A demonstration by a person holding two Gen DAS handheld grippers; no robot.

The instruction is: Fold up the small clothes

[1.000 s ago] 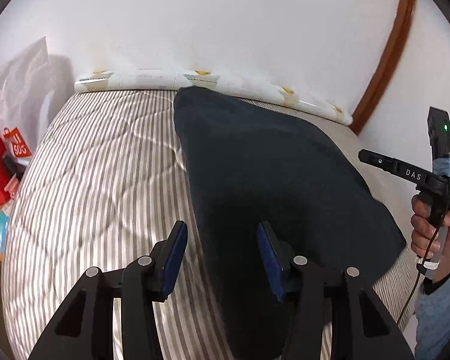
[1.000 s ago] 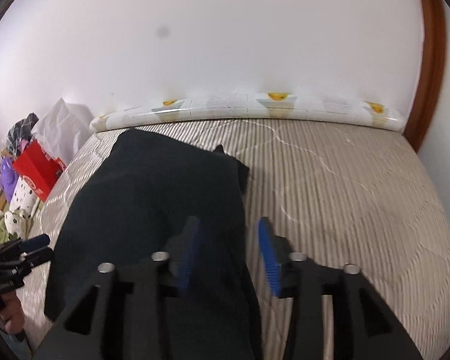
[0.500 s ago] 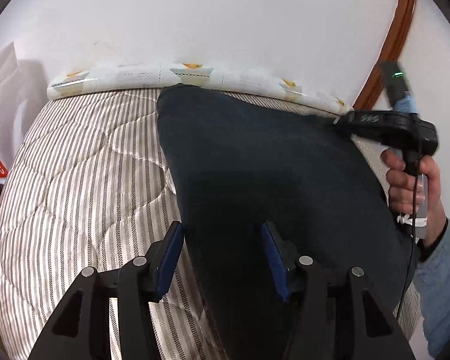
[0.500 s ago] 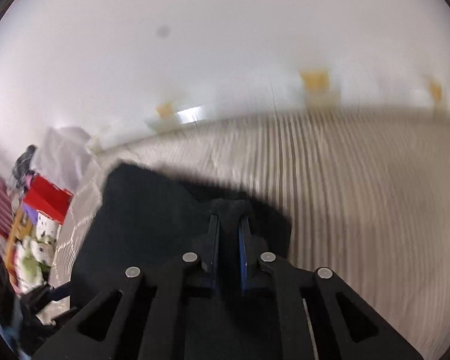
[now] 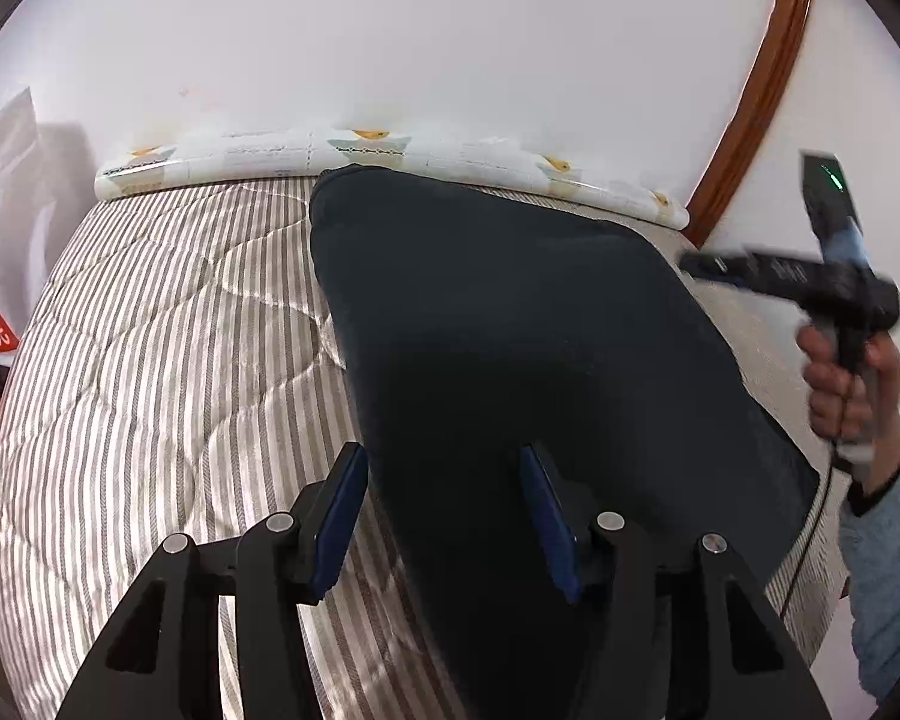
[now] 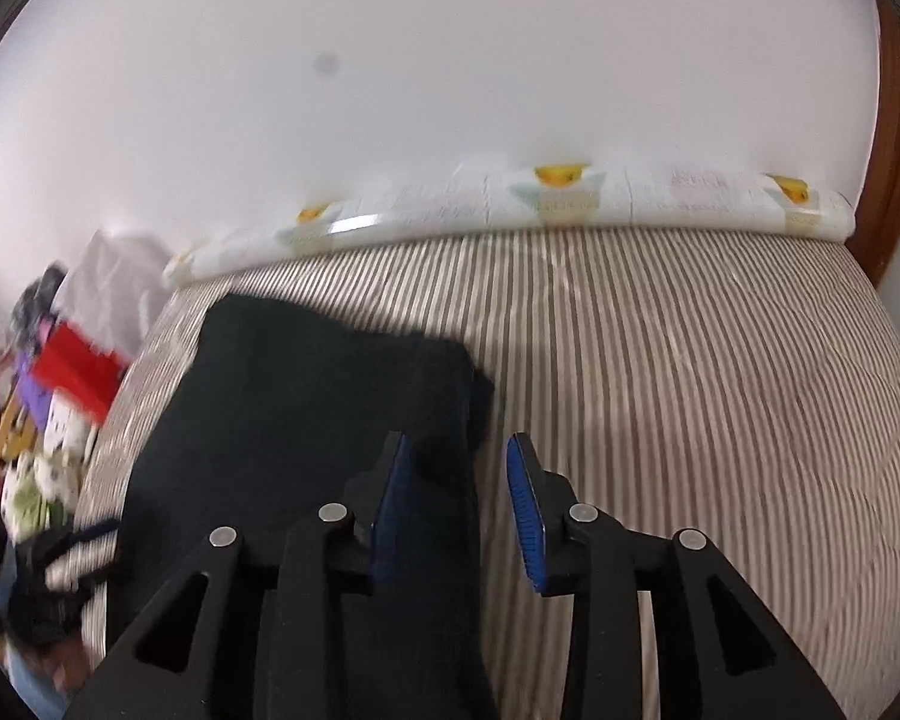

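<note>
I see the dark garment point(image 5: 510, 330) lying flat on the striped mattress point(image 5: 150, 360), reaching toward the patterned roll point(image 5: 360, 144) at twelve o'clock. My left gripper point(image 5: 444, 510) has its jaws spread over the cloth's left edge, pinching nothing. My right gripper point(image 6: 459, 498) has just been opening: its jaws stand apart, the garment's right edge between them but loose (blurred view). At three o'clock in the left view, a hand point(image 5: 852, 384) holds that gripper.
</note>
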